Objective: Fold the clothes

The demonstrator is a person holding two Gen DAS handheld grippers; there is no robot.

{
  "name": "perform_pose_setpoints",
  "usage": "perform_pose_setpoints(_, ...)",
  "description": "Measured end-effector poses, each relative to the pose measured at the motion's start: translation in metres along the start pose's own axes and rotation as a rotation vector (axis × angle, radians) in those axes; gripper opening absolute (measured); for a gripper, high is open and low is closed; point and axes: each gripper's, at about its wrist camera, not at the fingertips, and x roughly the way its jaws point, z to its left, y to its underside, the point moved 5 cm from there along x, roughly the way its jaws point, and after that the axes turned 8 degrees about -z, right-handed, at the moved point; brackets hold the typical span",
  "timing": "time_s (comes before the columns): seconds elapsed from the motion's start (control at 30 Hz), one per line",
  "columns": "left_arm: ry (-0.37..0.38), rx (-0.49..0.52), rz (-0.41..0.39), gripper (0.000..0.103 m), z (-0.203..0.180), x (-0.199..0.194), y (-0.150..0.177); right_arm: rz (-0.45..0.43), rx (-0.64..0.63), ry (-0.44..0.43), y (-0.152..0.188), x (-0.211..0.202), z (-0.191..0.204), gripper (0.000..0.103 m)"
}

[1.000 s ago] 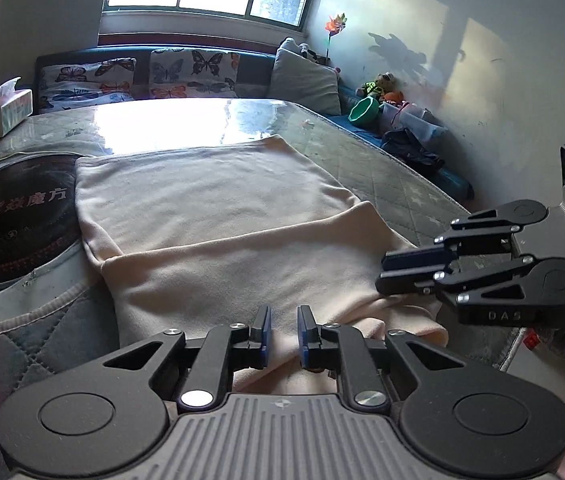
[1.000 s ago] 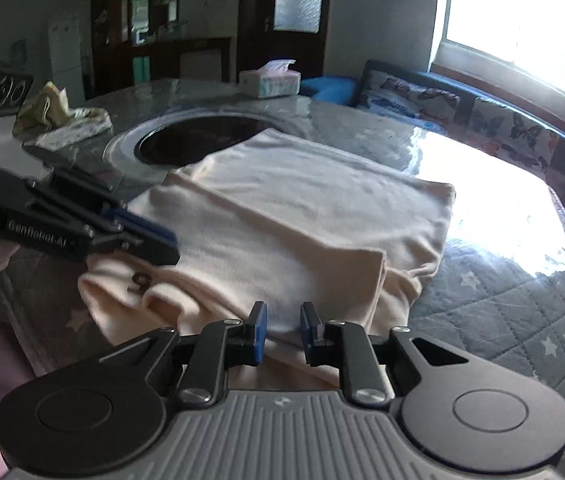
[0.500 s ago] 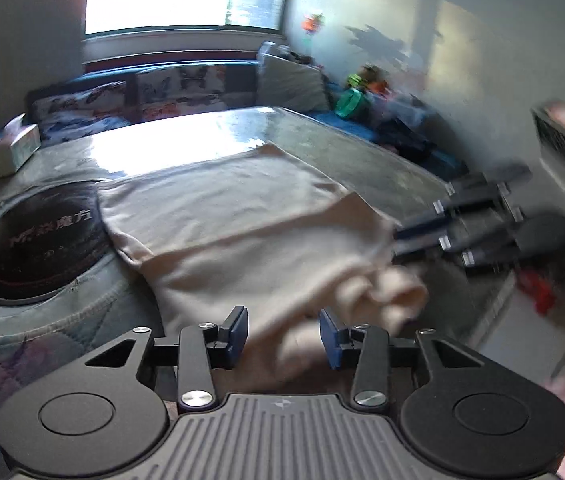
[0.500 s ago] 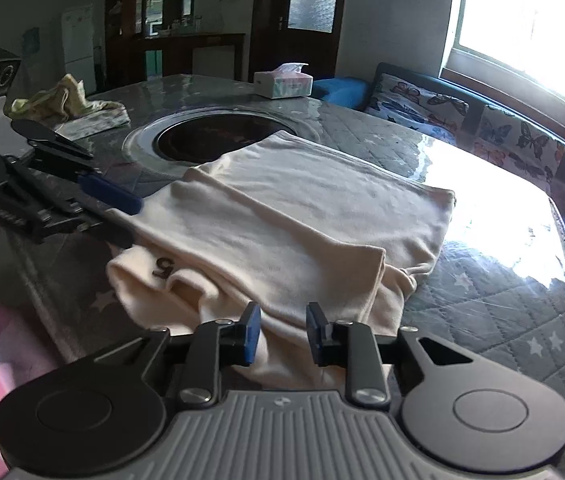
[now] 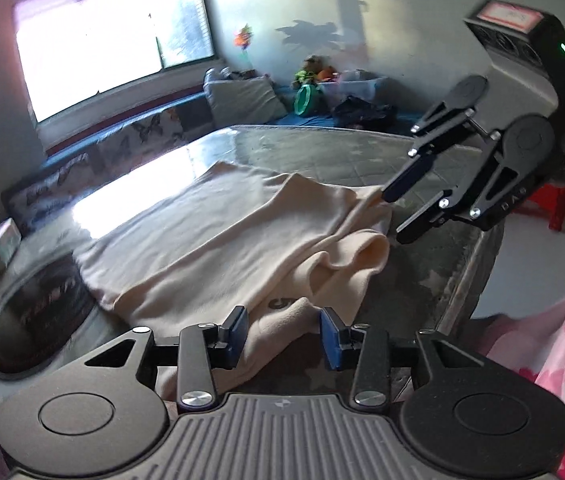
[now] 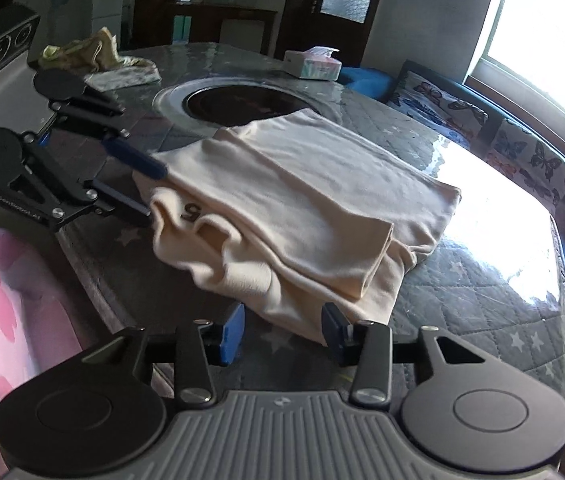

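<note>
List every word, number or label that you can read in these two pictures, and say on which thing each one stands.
"5": dark numeral on the cream garment, near its bunched edge.
"GenRobot.AI": small print on the left gripper, in the right wrist view; only just readable.
Letters on the right gripper, in the left wrist view: seen upside down, unclear.
Pale characters on the dark round inset of the table: blurred.
Red label on the black box: blurred.
Print on the tissue box: too small.

The left gripper is matte black, with two round discs on a grey ribbed base, silver screws on the arms and blue pads. The right gripper has the same shapes and colours. The person's pink clothing carries a flower pattern
</note>
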Motion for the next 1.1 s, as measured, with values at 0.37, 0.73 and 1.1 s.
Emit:
perform_pose_setpoints(0.37,0.011,-0.160,-0.073,0.007,0.029,-0.001,-0.020,-0.049,-0.174,0.010,0.006,0.005,0.015,0.060)
perform_pose_setpoints(0.73,0.030,-0.320,-0.073,0.007,0.064,0.015,-0.031,-0.109,-0.133,-0.048,-0.011,0.043,0.001,0.030)
perform_pose_setpoints(1.1,-0.029,-0.243,-0.014,0.021,0.057,-0.012,-0.003,-0.061,0.069,-0.162,-0.033,0.044,-0.028,0.013)
